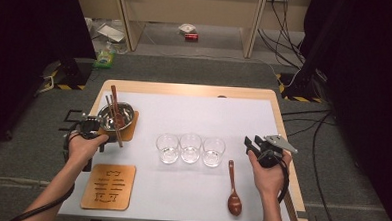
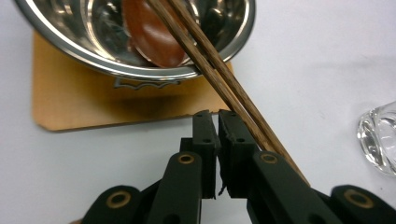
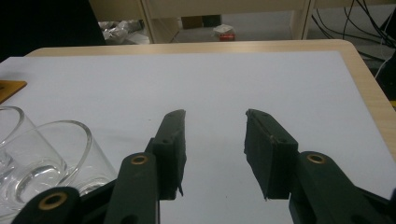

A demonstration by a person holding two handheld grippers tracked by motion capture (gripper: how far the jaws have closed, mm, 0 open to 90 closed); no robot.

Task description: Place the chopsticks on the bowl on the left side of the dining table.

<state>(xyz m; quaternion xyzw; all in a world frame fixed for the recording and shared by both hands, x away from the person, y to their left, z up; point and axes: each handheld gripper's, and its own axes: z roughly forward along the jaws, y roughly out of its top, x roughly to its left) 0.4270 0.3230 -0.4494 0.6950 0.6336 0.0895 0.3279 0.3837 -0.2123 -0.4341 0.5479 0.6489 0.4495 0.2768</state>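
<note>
**Left tongs shut beside the chopsticks, not on them; tipping hazard noted**

At about nine o'clock on the table, seen from above, we found the left gripper (image 1: 89,128) standing against the near edge of the steel bowl (image 1: 114,115), which sat on a wooden coaster (image 1: 129,130). A pair of chopsticks (image 1: 115,114) leaned out of the bowl toward six o'clock, their near ends overhanging the rim. A reddish-brown spoon bowl (image 2: 152,37) lay inside the steel bowl under them.

The left gripper view showed its jaws drawn together with only a sliver of gap and nothing between them. The chopsticks (image 2: 219,74) ran past the outer face of one jaw; whether they touched it we could not tell.

At three o'clock, the right gripper (image 1: 256,145) hung above the table with its jaws standing wide apart and empty. A wooden spoon (image 1: 234,192) lay at five o'clock, three glasses (image 1: 190,148) stood in a row at centre, and a second coaster (image 1: 109,187) lay at seven o'clock.

Hazards, in our judgement: any sideways push from the shut jaws could lever the chopsticks on the rim, rolling them off or tilting the bowl on its coaster. A grasp would require reopening first; taking one stick alone would send the other onto the table. The glasses stood well apart from the work.
</note>
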